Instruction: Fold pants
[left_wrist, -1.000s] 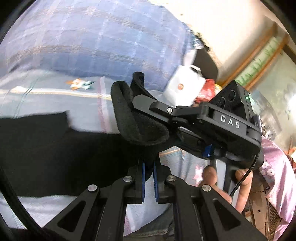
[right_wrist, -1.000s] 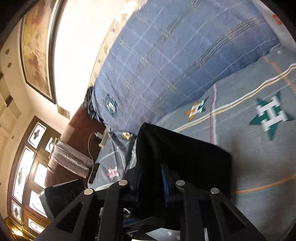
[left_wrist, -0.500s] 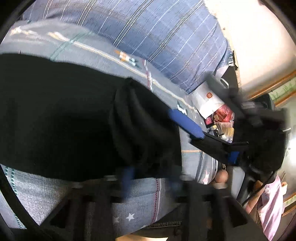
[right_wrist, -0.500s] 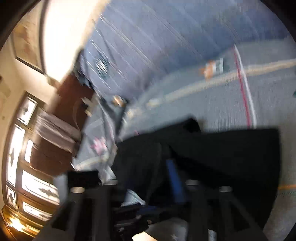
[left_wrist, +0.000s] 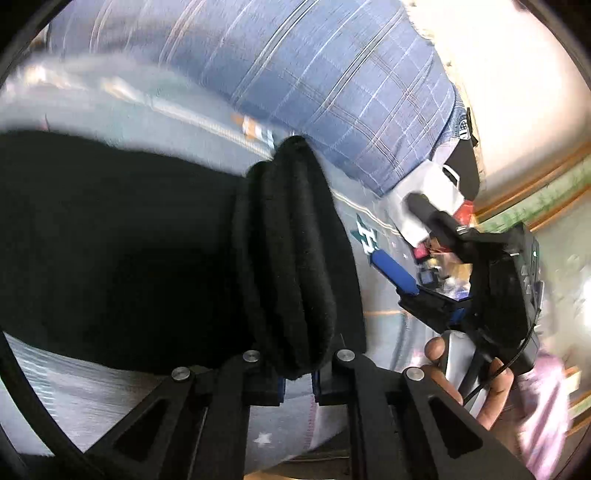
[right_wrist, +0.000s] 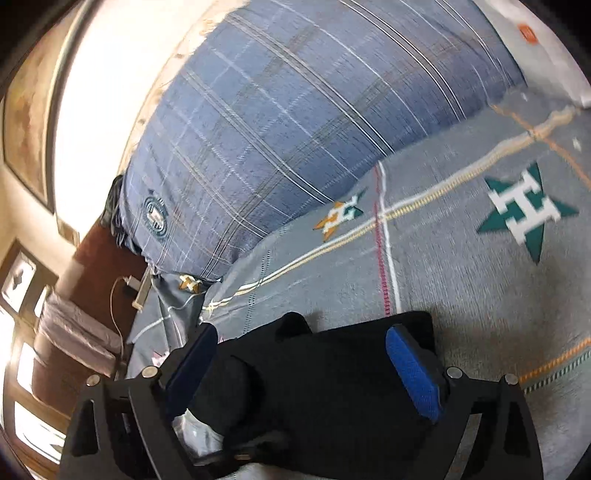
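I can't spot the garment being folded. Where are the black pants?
The black pants lie on the grey bedsheet below the blue plaid quilt, their bunched end pinched in the left gripper.

I see the black pants lying folded on the grey patterned bedsheet, one thick bunched edge raised upright beside the flat part.

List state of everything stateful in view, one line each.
pants: black, lying on the bed, near edge bunched into a thick fold
left gripper: shut on the pants fold
right gripper: open, pads clear of the pants
bedsheet: spread flat
quilt: heaped behind
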